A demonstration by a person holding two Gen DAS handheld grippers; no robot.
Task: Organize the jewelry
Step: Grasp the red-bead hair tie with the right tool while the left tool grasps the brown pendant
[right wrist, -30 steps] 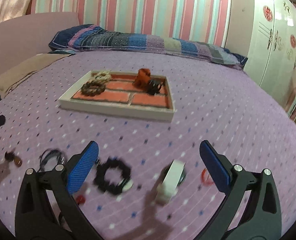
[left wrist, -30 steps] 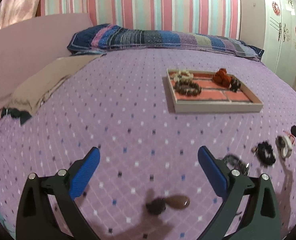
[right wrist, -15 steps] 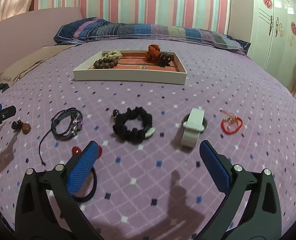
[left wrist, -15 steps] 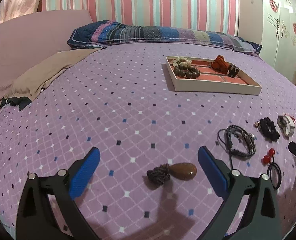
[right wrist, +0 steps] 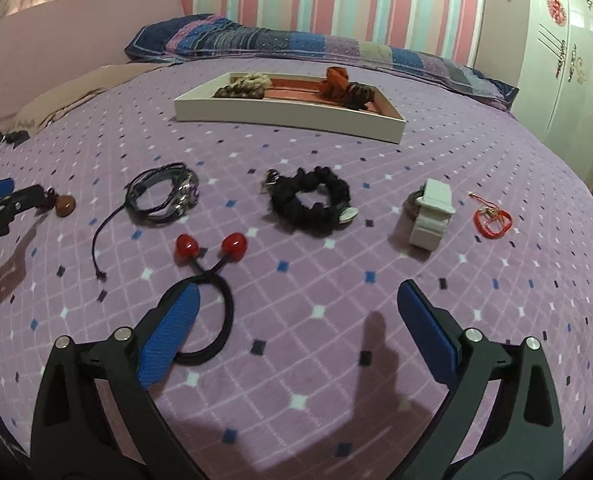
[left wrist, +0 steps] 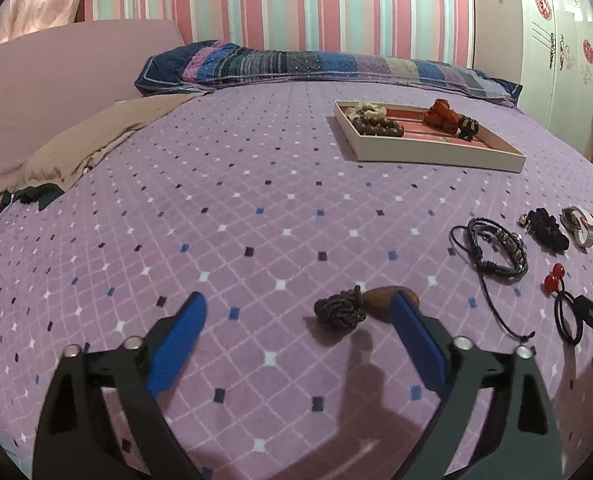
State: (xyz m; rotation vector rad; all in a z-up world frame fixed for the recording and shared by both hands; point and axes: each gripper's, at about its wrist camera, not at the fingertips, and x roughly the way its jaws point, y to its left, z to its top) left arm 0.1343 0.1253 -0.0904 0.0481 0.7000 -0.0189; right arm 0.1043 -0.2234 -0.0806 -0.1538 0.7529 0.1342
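Left wrist view: the left gripper (left wrist: 298, 330), jaws open and just narrowing, is set around the brown pendant (left wrist: 380, 303) at lower centre, where only its knotted cord (left wrist: 339, 311) may be pinched.

Purple diamond-print fleece bedspread (right wrist: 336, 320): soft, matt cloth. Glossy red plastic-looking cherry beads (right wrist: 232, 246) on matt black elastic. Brown teardrop pendant (left wrist: 380, 300): polished, smooth, w/ rough knotted cord. White watch strap (right wrist: 432, 212): smooth, matt.
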